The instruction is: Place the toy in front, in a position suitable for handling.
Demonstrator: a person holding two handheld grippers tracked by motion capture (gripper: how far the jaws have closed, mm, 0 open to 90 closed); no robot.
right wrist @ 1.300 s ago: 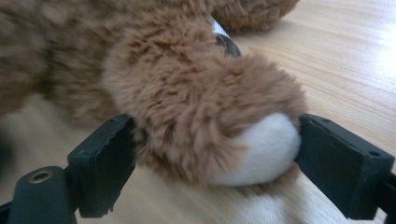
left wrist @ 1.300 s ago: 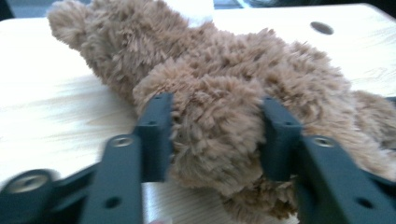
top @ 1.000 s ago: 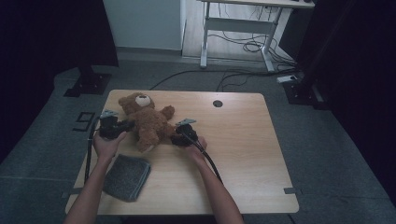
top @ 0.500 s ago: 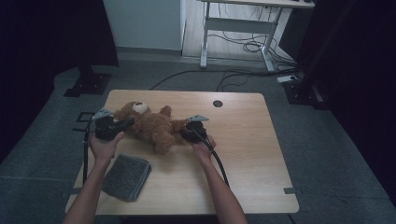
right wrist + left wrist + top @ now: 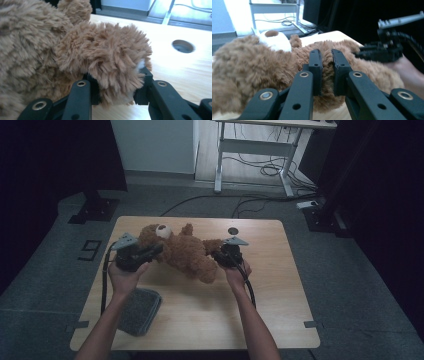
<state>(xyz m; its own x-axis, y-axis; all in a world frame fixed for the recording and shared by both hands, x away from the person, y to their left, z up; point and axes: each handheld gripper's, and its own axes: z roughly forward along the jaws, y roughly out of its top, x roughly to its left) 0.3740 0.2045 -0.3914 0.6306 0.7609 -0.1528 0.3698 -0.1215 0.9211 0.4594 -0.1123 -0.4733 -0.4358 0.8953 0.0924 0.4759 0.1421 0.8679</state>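
Since a second ago the fluffy brown plush teddy bear (image 5: pixel 182 254) has come up off the pale wooden table (image 5: pixel 270 300) and turned to lie crosswise, head toward nine o'clock, slung between both claws over the table's far half. The grey padded fabric pouch (image 5: pixel 140 311) lies at the table's seven o'clock. The left claw (image 5: pixel 327 62) pinches fur on the bear's side near its head, while the right claw (image 5: pixel 117 82) grips one furry paw; both have just been closing on it.

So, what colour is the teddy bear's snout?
White snout with a brown nose, clearest in the left gripper view.
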